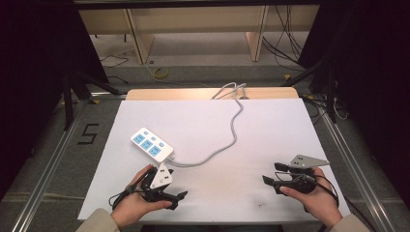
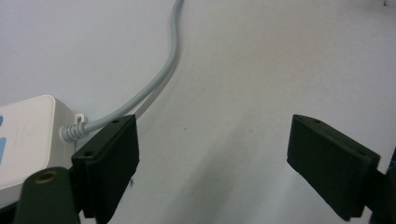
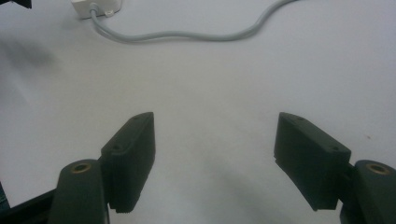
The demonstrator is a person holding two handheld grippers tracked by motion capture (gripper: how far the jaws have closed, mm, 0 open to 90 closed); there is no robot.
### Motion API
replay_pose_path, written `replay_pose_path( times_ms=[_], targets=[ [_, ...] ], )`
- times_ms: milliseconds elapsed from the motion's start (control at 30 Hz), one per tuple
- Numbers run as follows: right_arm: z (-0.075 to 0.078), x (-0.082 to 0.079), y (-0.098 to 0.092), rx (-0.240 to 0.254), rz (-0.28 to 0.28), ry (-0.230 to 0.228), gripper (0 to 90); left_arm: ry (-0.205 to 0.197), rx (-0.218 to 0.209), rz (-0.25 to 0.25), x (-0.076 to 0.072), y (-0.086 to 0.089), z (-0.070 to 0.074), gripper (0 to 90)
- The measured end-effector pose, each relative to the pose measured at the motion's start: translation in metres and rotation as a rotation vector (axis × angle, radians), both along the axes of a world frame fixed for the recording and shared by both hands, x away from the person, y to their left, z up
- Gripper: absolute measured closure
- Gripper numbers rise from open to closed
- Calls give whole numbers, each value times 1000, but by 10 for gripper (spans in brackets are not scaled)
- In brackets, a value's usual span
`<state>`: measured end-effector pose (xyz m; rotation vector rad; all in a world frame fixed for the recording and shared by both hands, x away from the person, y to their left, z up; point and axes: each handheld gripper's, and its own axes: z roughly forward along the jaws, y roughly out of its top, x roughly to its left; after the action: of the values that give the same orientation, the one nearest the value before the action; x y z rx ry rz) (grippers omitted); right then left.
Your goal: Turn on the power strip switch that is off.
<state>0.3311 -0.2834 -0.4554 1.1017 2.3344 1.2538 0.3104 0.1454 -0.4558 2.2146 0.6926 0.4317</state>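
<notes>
White sheeting covers the flat rectangular table (image 1: 270, 125), whose pale wooden edge shows along the far side. On it, left of centre, lies a white plastic power strip (image 1: 152, 144) with blue sockets on top, set at a slant. Its grey round cable (image 1: 234, 126) leaves the strip's near-right end, runs right across the white surface, bends and climbs toward the far edge of the table, where it loops over the wood.

At the near left, the person's left hand (image 1: 137, 202) holds the left tool (image 1: 178, 200), a black two-jaw piece with a grey three-cornered plate on top. It sits just beside the strip's cable end, near side. In the left gripper view the strip's corner (image 2: 28, 135) and the ribbed cable sleeve lie right by one jaw, apart from it; the jaws stand wide with only bare table between them.

At the near right, the right hand (image 1: 316, 195) holds the right tool (image 1: 270, 175), well apart from the strip, jaws pointing left. In the right gripper view its jaws stand wide over bare white surface, with the strip's end (image 3: 97, 7) and cable (image 3: 196, 35) far ahead.
</notes>
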Motion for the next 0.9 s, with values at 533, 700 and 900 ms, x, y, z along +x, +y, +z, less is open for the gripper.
replay_pose_path(
  times_ms=[533, 700, 900],
  targets=[
    [0, 0, 1, -3, 5, -1, 298, 30, -20, 21, 0, 5, 13, 895],
    [0, 0, 2, -4, 2, 1, 298, 42, 4, 41, 3, 6, 15, 898],
    [0, 0, 2, -5, 3, 1, 298, 41, -10, 58, 6, 8, 18, 898]
  ],
)
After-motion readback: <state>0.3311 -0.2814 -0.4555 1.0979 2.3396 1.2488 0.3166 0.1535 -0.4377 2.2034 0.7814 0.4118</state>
